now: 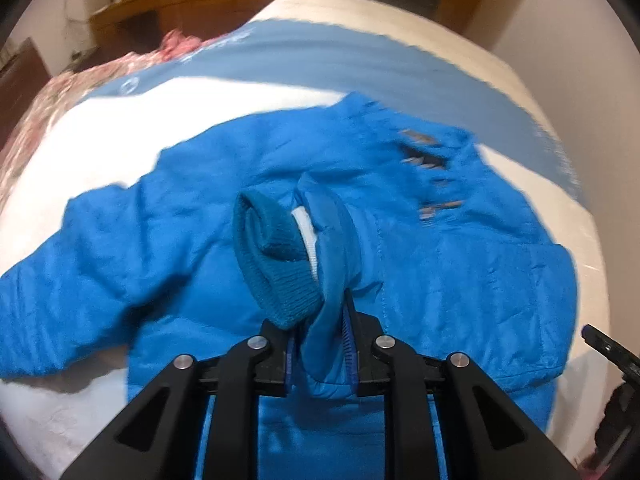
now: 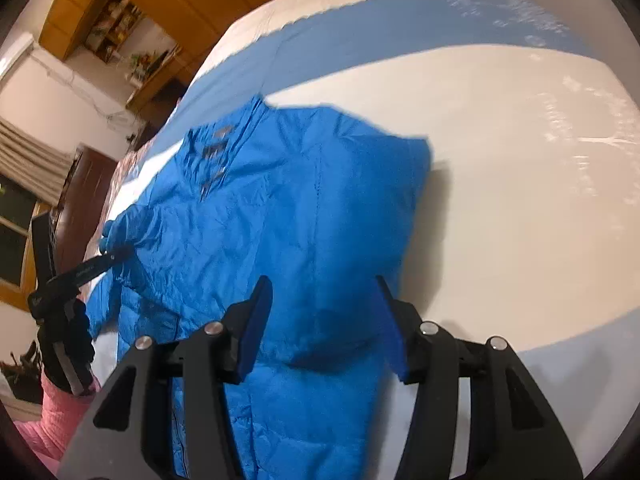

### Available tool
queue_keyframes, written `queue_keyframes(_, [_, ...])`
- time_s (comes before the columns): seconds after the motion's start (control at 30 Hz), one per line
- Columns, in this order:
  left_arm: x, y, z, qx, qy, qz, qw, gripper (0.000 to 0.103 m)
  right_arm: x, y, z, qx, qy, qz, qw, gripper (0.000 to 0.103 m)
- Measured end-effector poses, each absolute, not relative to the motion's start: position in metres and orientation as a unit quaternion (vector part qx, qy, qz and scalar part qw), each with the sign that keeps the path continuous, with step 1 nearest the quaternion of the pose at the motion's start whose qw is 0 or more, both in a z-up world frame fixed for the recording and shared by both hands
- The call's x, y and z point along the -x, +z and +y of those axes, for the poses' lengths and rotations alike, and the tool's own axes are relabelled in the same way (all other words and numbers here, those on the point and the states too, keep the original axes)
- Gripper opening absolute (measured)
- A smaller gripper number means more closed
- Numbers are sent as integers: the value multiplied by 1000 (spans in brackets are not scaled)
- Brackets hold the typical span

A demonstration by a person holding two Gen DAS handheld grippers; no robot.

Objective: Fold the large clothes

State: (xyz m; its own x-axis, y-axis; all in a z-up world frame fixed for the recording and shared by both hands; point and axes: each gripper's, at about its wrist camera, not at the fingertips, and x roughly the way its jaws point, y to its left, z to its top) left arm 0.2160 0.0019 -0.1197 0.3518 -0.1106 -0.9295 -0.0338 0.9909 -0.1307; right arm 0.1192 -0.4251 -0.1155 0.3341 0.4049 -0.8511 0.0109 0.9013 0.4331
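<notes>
A bright blue padded jacket (image 1: 400,216) lies spread on the bed; it also fills the middle of the right wrist view (image 2: 288,208). My left gripper (image 1: 320,344) is shut on the end of a jacket sleeve, whose ribbed knit cuff (image 1: 276,256) sticks up past the fingers, held above the jacket body. In the right wrist view the left gripper (image 2: 116,256) shows at the left edge with the sleeve in it. My right gripper (image 2: 324,320) is open and empty, hovering over the jacket's lower part.
The bed has a white and blue sheet (image 2: 520,200). A floral quilt (image 1: 60,92) lies at the far left of the bed. Wooden cabinets (image 2: 120,20) and a window stand beyond. The person's pink sleeve (image 2: 60,416) is at lower left.
</notes>
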Motion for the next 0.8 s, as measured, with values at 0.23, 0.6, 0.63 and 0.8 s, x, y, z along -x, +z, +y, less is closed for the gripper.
queue_keyframes(0.23, [-216,-169,7,38,-6,589,807,27,-133,-161,-404,-158,99,609,771,50])
queue_keyframes(0.6, [-207,-125,36,72,4,558,827,38,-135,-126,-396,-125,84,596,789,50])
queue_keyframes(0.63, [-205,-116,35,69,4,548,833,38,-137,-119,-394,-128,89,589,793,50])
queue_keyframes(0.8, [-222,-102,4,59,-33,529,846,38,-158,-105,-379,-120,95,578,801,50])
